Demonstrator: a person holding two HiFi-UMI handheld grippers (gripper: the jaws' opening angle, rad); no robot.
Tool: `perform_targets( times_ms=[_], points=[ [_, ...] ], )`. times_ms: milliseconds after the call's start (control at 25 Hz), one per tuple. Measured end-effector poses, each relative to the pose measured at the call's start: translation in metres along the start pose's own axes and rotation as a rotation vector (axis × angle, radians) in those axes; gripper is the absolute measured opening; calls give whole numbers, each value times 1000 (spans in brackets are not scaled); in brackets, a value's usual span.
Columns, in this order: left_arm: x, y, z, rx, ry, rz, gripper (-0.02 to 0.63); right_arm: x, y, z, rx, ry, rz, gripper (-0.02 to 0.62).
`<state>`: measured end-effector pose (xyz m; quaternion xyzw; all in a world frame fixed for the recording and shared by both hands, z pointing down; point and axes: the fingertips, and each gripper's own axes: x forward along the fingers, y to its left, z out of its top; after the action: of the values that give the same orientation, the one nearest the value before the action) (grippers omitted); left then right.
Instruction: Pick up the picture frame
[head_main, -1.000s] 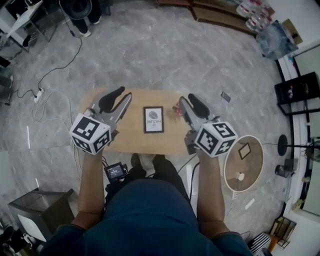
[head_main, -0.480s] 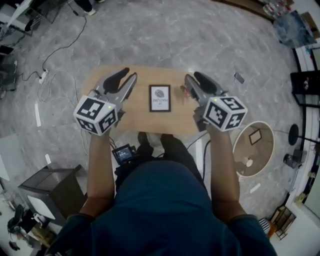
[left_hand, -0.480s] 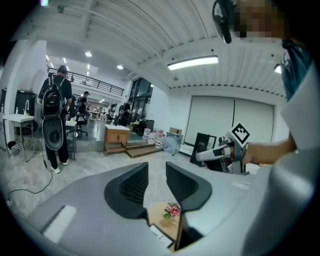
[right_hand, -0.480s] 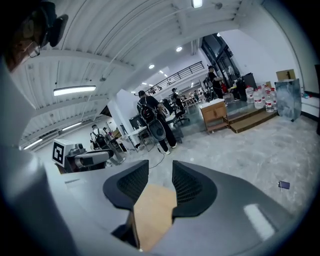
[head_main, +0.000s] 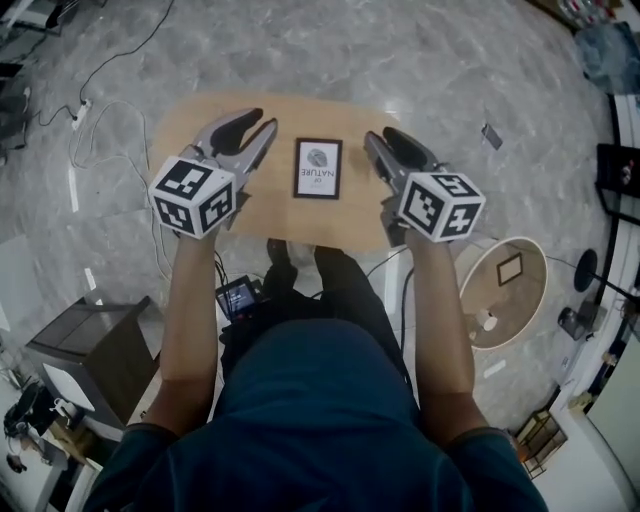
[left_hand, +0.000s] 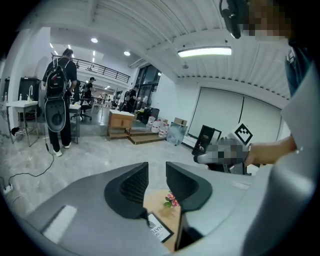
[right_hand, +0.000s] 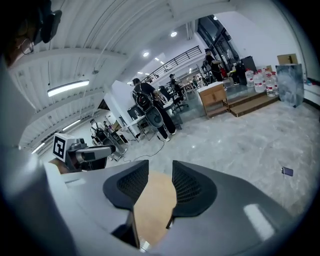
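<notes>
We are holding the left gripper (head_main: 260, 122) and right gripper (head_main: 380, 136) either side of the picture frame (head_main: 318, 168) on the table (head_main: 322, 115), jaws apart, empty.

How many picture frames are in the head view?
2. One picture frame lies flat on the wooden table between left gripper and right gripper; a smaller frame lies on the round side table at right. None seems hidden.
</notes>
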<state>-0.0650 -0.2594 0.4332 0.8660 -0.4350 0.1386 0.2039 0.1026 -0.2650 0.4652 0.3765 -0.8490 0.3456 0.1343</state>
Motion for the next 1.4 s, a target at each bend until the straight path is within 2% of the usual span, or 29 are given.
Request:
perform_targets(
  times_ms=[520,1160,1400],
  points=[
    [52,39,-102,-149,161,21,107,65,-57,-95,122,157,-15,130],
    [116,71,-260,-336,408,34,109,142,-128,-224,215,396,-94,130],
    [131,74,-318,-430,484,33,109,163,-147,-270,257,474,-120,130]
  ],
)
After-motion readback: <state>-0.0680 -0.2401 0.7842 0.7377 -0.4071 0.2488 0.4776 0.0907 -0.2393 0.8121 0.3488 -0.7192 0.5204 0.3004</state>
